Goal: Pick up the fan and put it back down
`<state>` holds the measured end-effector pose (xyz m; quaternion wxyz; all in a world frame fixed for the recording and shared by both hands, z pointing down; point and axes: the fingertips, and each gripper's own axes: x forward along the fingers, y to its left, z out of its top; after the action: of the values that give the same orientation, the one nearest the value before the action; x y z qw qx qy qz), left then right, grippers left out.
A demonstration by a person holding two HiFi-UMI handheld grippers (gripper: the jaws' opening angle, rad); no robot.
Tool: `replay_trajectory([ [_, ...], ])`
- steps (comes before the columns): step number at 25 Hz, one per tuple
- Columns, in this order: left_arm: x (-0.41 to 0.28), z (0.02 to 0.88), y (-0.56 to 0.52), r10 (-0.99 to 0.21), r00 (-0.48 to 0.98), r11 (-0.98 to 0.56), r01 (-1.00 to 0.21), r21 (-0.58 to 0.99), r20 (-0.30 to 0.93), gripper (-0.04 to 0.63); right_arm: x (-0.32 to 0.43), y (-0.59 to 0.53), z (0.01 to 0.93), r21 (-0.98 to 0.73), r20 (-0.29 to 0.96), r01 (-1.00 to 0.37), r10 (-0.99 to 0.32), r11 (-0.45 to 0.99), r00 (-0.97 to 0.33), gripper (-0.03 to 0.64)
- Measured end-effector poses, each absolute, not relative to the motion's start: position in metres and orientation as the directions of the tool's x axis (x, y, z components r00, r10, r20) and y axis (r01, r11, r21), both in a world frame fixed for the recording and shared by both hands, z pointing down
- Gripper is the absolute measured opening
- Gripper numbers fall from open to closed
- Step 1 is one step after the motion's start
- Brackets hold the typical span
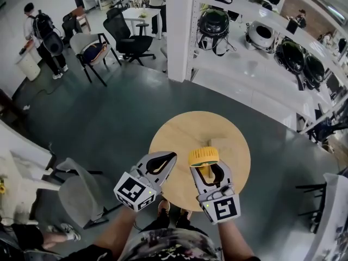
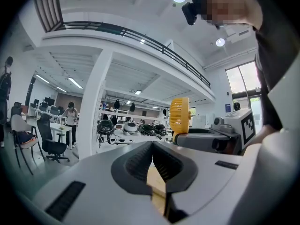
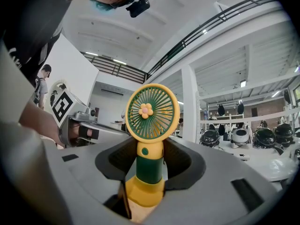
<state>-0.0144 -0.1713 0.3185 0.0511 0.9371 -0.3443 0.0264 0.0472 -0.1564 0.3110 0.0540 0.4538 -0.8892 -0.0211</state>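
A small yellow and green fan (image 1: 204,156) stands upright over the near part of the round wooden table (image 1: 179,135). My right gripper (image 1: 205,171) is shut on it. In the right gripper view the pads (image 3: 180,161) press on the green stem below the round grille of the fan (image 3: 151,111), and the right gripper (image 3: 150,159) hides whether the yellow base rests on the wood. My left gripper (image 1: 166,160) hangs at the table's left edge, shut and empty. In the left gripper view the left gripper (image 2: 152,150) points level, with the fan (image 2: 179,116) edge-on to its right.
A white pillar (image 1: 179,31) rises beyond the table. Long white benches with dark helmets (image 1: 261,53) run along the right. Office chairs (image 1: 130,37) and a person (image 1: 38,31) are at the far left. A grey chair (image 1: 76,192) stands near my left side.
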Motion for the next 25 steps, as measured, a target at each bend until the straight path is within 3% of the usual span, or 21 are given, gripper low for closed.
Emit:
replay_trajectory([
  [25,0.001,0.416,-0.18,-0.626,0.772,-0.768,-0.635,0.081,0.106,0.018,0.063,-0.179,0.415,0.056,0.081,-0.795,-0.797,0.604,-0.599,0.179],
])
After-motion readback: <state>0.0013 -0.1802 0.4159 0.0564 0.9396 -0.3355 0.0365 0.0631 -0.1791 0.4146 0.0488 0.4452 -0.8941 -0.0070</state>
